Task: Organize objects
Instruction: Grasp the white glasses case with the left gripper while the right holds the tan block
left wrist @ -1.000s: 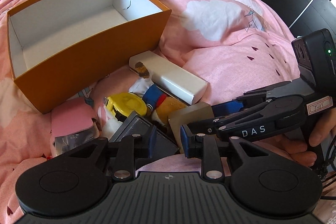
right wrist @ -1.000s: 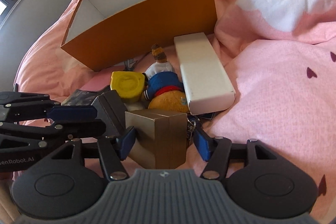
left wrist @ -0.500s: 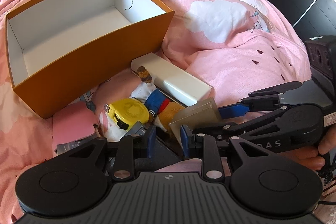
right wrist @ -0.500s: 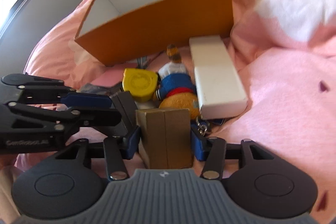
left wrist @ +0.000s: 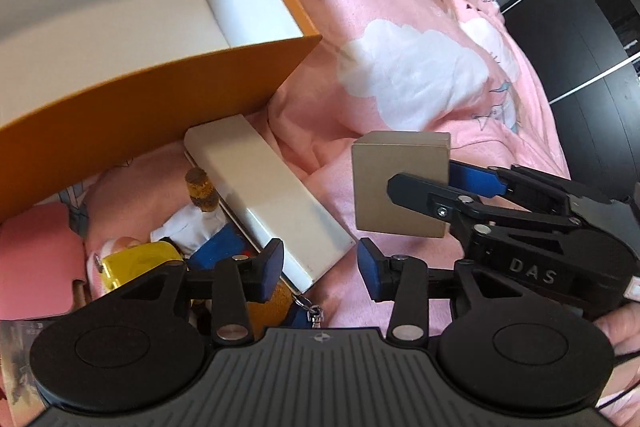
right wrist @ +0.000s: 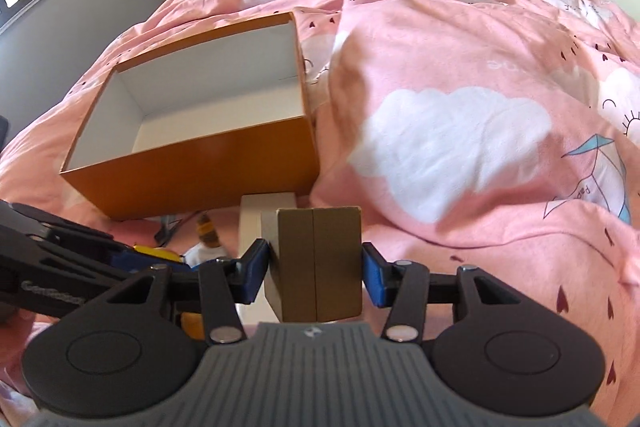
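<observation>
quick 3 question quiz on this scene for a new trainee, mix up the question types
1. True or false: the orange box already has items inside it.
2. Multiple choice: what is the right gripper clamped on? A) the yellow tape measure B) the tan box C) the long white box
3. Short answer: is anything between the pads of the left gripper, whose jaws are opening?

Key
1. False. Its white interior is bare.
2. B. The tan box is pinched between the blue pads, lifted clear of the pile.
3. No. Nothing is gripped; the pads are apart over the pink bedding, beside the white box.
</observation>
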`<state>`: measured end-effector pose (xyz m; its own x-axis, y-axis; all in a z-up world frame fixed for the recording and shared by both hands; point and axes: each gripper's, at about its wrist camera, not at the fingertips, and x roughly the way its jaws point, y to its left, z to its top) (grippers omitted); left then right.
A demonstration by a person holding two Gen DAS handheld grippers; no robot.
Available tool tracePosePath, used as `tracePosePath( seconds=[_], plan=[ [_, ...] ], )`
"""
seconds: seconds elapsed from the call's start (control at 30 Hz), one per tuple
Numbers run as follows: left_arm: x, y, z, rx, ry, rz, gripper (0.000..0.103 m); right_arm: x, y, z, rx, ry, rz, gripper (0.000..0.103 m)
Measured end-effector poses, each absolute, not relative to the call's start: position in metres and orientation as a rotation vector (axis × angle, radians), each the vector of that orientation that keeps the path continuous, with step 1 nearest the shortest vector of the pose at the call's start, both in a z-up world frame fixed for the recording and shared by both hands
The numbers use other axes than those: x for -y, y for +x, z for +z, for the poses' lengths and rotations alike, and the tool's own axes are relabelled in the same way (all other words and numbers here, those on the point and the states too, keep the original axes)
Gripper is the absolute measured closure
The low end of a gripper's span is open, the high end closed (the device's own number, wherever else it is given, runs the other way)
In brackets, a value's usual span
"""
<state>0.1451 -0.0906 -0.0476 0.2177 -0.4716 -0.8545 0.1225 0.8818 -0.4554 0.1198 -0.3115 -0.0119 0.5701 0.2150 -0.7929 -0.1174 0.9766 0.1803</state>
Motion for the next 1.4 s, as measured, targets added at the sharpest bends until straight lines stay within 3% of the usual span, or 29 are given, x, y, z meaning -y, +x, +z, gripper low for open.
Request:
tracePosePath(
  seconds=[0.17, 0.63, 0.77, 1.0, 1.07, 1.4],
  plan=[
    [0.093, 0.166, -0.078, -1.41, -0.426, -0.326, 0.039, 0.323, 0.126, -0.021, -0.947, 0.12, 0.177, 0.051],
    [0.103, 0.194, -0.121, -1.589, -0.522, -0.196, 0.032, 0.344, 0.143, -0.044, -0.982, 0.196, 0.214, 0.052],
    [0.113, 0.2, -0.127, -1.61, -0.518, -0.178, 0.02, 0.344, 0.146, -0.049, -0.986, 0.192, 0.222, 0.052],
    [0.132, 0.202, -0.135, -1.57, -0.456, -0.149, 0.02, 0.353, 0.148, -0.054, -0.997, 0.197, 0.218, 0.052],
    [0.133, 0.199, -0.13, -1.548, -0.453, -0.164, 0.024, 0.356, 0.147, -0.053, -0.995, 0.211, 0.225, 0.052],
    [0.141, 0.179, -0.092, -1.419, -0.381, -0.27, 0.026, 0.354, 0.143, -0.048, -0.981, 0.201, 0.22, 0.052]
  ],
)
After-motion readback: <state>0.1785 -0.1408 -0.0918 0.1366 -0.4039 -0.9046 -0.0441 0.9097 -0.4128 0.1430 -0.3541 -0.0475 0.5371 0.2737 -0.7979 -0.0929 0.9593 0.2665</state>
